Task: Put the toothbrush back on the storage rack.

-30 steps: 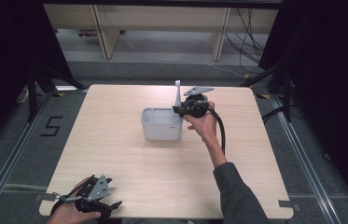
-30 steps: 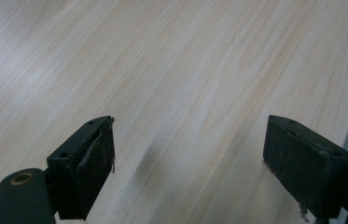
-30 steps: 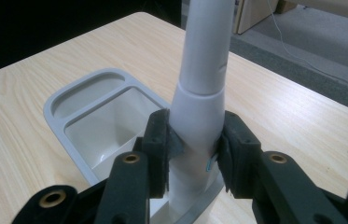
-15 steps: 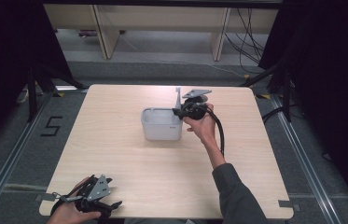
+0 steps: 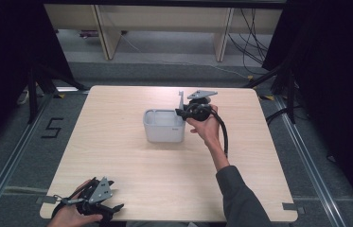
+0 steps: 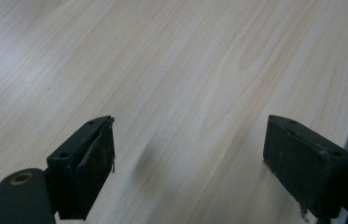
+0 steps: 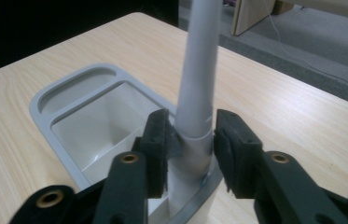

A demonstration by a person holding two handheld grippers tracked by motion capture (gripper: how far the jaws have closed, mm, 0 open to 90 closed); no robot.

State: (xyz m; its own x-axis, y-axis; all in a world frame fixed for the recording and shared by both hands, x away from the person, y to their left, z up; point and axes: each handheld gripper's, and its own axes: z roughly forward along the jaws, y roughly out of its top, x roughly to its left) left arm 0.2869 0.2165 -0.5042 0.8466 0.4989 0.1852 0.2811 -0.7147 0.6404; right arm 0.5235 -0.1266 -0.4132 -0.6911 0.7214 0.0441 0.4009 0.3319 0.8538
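Wooden table (image 5: 131, 184) carries a grey holder (image 7: 76, 116); right gripper (image 7: 191, 140) loosely brackets its stiff, light-looking, probably smooth handle (image 7: 198, 79), jaws just easing open; grasp low.

The table (image 5: 131, 179) is light wood with thin stripes. The box (image 5: 163, 131) and its handle (image 7: 200, 70) are pale grey. Both grippers (image 5: 181, 112) (image 6: 188, 158) are black.
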